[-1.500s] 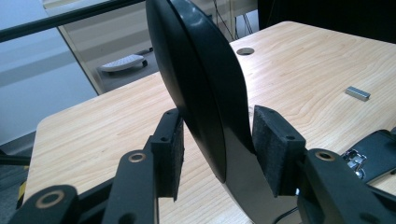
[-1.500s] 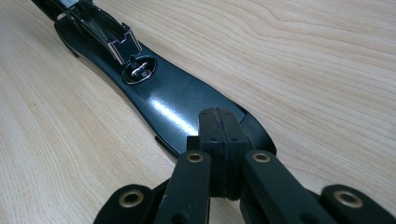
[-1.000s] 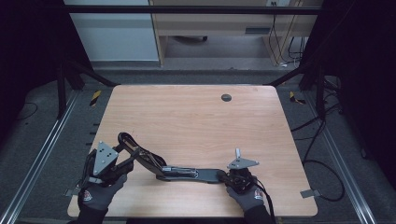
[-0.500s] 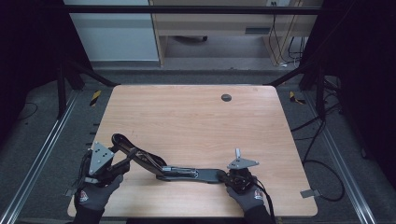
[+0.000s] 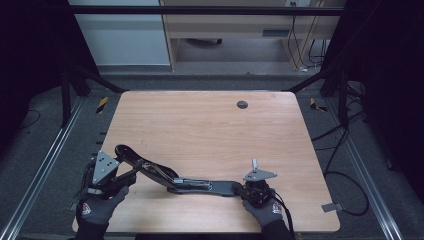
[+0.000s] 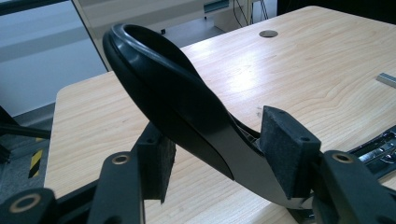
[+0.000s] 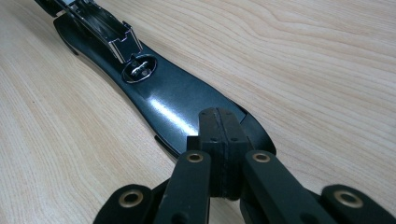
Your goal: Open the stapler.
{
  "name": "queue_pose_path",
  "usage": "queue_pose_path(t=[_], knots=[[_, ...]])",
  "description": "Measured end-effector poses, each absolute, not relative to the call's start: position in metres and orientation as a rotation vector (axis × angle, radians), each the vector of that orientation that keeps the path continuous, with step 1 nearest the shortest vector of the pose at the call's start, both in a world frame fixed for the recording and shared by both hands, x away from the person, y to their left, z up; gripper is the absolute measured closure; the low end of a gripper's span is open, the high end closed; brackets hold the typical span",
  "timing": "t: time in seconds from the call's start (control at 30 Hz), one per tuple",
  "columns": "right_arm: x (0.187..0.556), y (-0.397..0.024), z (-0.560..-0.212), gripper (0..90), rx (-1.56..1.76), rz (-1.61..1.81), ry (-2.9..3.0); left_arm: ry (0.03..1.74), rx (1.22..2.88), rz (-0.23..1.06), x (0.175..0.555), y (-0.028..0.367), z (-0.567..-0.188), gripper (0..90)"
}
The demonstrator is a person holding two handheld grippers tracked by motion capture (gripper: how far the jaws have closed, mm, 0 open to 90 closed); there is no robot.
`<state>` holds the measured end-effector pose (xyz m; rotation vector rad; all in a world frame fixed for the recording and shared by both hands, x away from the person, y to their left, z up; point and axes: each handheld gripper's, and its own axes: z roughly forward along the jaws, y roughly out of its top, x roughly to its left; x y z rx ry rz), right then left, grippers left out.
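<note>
Across the middle of the high view, surface (image 5: pixel 210 130): a light wood top with a small dark round grommet (image 5: pixel 242 104) toward its upper centre.
Stapler (image 5: pixel 200 186): a long black stapler lies along the lower part of the surface, its base flat on the wood and its shiny metal magazine (image 7: pixel 105 23) exposed.
Stapler arm (image 6: pixel 168 102): the black top arm is swung up and away from the base, rising toward the lower left of the high view.
Left hand-held gripper (image 6: pixel 219 154): its jaws have just been opening; the raised arm sits between the pads, the left pad standing clear of it.
Right hand-held gripper (image 7: pixel 219 140): jaws pressed together, tips resting on the rear end of the stapler base.
</note>
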<state>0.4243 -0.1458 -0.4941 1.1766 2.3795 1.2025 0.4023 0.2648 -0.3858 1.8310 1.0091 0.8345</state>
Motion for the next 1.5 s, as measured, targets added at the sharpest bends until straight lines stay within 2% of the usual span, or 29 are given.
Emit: queue_pose_path(t=[0.47,1.07,1.5], knots=[[0.424,-0.145,-0.494,90.0,1.176,1.199,2.38,1.004,1.854,0.877,0.401,0.265,-0.385,41.8],[0.424,-0.146,-0.494,90.0,1.169,1.199,2.381,1.001,1.848,0.862,0.387,0.275,-0.379,33.8],[0.425,-0.146,-0.494,90.0,1.17,1.197,2.387,1.059,1.892,0.829,0.383,0.288,-0.406,33.3]])
